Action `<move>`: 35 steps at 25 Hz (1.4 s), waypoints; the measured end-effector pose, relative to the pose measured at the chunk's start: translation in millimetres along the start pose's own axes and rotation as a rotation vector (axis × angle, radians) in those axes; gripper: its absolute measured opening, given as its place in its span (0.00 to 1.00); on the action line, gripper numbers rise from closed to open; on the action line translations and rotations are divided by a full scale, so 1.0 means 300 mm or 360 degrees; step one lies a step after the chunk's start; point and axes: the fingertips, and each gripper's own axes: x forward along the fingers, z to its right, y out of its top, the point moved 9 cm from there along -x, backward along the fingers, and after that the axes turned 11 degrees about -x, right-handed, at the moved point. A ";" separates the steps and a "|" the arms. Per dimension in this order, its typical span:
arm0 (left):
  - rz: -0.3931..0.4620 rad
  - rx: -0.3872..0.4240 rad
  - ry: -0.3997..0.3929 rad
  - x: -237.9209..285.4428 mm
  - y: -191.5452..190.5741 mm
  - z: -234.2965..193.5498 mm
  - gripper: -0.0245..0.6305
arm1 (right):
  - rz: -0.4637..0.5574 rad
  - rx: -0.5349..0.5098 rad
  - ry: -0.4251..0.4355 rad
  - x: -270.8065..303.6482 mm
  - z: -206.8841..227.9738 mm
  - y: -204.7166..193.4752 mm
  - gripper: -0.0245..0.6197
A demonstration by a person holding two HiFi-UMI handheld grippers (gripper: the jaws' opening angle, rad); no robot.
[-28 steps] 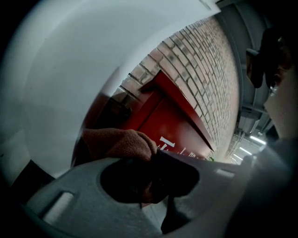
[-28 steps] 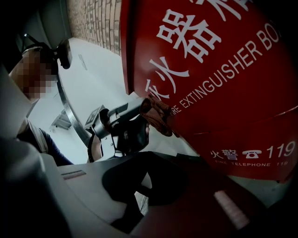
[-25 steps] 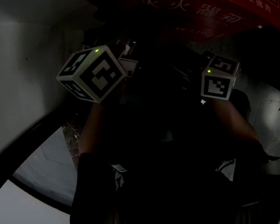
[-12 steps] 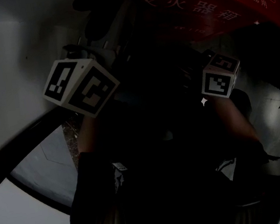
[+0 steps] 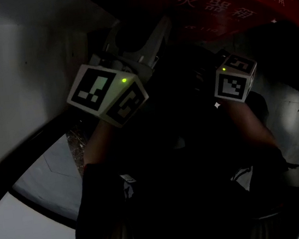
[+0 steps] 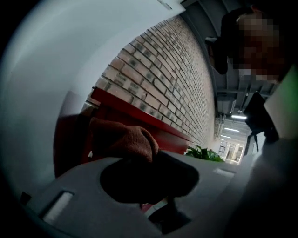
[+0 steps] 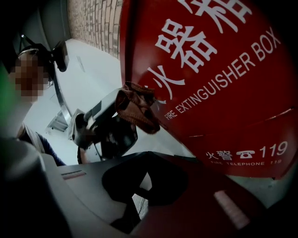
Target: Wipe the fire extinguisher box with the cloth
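The red fire extinguisher box (image 7: 219, 79) with white lettering fills the right gripper view, and its top edge (image 6: 139, 118) crosses the left gripper view. A brown cloth (image 6: 122, 138) is bunched in my left gripper (image 6: 149, 158), which is shut on it. Seen from the right gripper, that cloth (image 7: 136, 108) hangs against the box's left edge, held by the left gripper (image 7: 125, 106). My right gripper (image 7: 144, 179) sits low in front of the box, its dark jaws together with nothing in them. The head view is dark; the box (image 5: 216, 2) is at the top and the right marker cube (image 5: 235, 79) below it.
A white wall (image 5: 17, 79) stands left of the box and a brick wall (image 6: 163, 79) runs behind it. A green plant (image 6: 202, 153) grows past the box's far end. The person's dark sleeves (image 5: 173, 168) fill the lower head view.
The left gripper has turned and shifted, its marker cube swinging left then back right and lower. The right gripper has barely moved.
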 end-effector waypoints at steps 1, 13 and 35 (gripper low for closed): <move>-0.0030 -0.0012 -0.0014 0.006 -0.018 0.000 0.19 | 0.0000 0.0009 -0.0026 -0.001 0.004 -0.002 0.04; -0.0370 -0.0041 -0.0092 0.081 -0.178 -0.086 0.19 | -0.0041 -0.0099 -0.0319 -0.050 0.032 -0.022 0.04; -0.1054 -0.0905 0.0519 0.294 -0.972 -0.589 0.19 | 0.0046 0.0128 -0.0261 -0.078 0.043 -0.001 0.04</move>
